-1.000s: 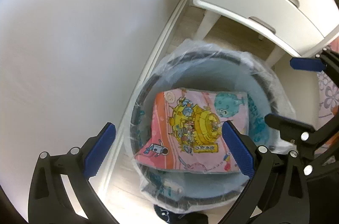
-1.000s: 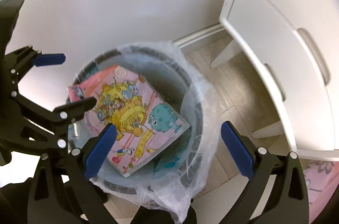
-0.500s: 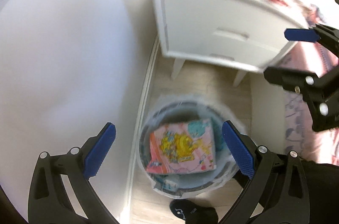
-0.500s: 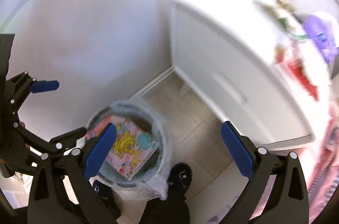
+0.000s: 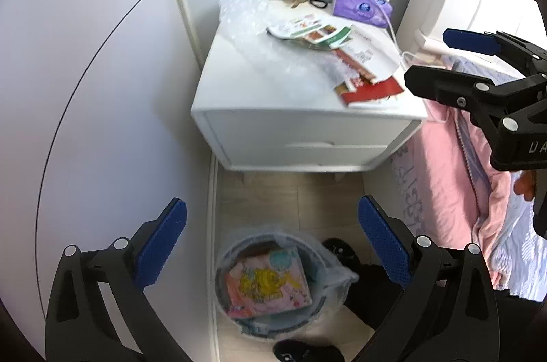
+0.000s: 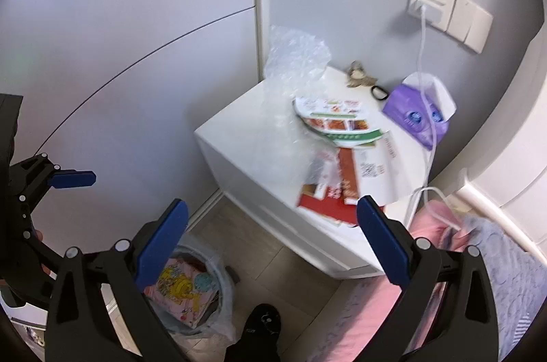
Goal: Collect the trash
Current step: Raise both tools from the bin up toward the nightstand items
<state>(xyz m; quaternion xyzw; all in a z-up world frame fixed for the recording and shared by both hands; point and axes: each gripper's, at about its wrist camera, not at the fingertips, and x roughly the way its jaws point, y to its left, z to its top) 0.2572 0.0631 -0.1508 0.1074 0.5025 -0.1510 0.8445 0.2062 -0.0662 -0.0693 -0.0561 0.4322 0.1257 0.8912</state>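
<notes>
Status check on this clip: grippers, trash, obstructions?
Left gripper, right gripper open, empty. Pink cartoon booklet in lined bin. Clear bubble wrap, leaflets on white nightstand. Path clear.

- The print on the red and white leaflets (image 6: 336, 191), lying between the right gripper's fingers and beyond their tips, is smeared by blur and cannot be read.
- The round bin lined with clear plastic (image 6: 218, 280) is partly covered by the right gripper's left finger (image 6: 160, 245).
- The dark slipper (image 5: 307, 353) below the left gripper's fingers is cut off by the picture's lower edge.
</notes>
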